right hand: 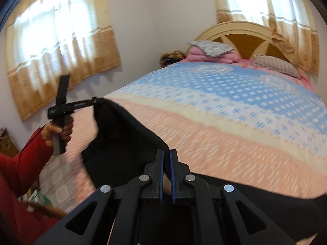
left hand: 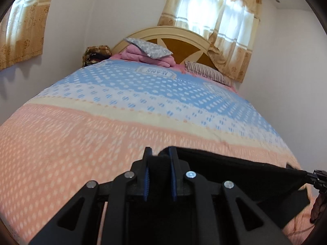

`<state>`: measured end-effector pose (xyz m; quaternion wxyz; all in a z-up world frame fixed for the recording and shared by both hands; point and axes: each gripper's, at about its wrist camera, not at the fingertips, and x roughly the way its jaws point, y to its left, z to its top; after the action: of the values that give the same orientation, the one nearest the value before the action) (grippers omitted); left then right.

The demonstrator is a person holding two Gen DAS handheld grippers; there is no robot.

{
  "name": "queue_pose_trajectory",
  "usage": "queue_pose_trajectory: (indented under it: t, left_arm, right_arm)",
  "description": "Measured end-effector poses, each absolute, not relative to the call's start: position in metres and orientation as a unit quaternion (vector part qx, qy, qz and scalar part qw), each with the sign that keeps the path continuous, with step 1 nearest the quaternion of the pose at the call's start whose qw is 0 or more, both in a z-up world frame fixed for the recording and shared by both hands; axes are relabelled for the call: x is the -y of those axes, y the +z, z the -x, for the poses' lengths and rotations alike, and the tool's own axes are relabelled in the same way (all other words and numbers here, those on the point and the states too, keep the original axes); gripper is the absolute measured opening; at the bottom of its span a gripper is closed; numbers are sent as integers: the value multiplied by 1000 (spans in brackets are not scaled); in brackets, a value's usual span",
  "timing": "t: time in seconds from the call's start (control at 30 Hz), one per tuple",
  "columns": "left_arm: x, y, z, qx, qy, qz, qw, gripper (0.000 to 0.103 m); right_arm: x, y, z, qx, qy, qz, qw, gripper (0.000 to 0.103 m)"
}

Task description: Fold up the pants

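The black pants hang stretched between my two grippers above the near end of the bed. My left gripper is shut on one corner of the pants' edge. In the right wrist view the left gripper shows at the left, pinching the cloth's far corner. My right gripper is shut on the pants, which drape below and spread to the right. The right gripper's tip shows at the right edge of the left wrist view, holding the other corner.
The bed has a pink, cream and blue patterned cover. Folded pink bedding and pillows lie at the wooden headboard. Curtained windows are on the walls. A hand in a red sleeve holds the left gripper.
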<state>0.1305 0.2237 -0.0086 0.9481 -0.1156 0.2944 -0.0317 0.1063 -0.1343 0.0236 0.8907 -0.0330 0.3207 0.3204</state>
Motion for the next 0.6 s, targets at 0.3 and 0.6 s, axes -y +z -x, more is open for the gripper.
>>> queue_pose_trajectory:
  t: [0.3, 0.6]
  left_arm:
    - [-230, -88, -65, -374, 25, 76, 924, 24]
    - [-243, -94, -44, -394, 46, 77, 915, 33]
  right_arm:
    - [124, -89, -40, -410, 314, 55, 855, 5]
    - [119, -110, -24, -423, 298, 77, 852, 6]
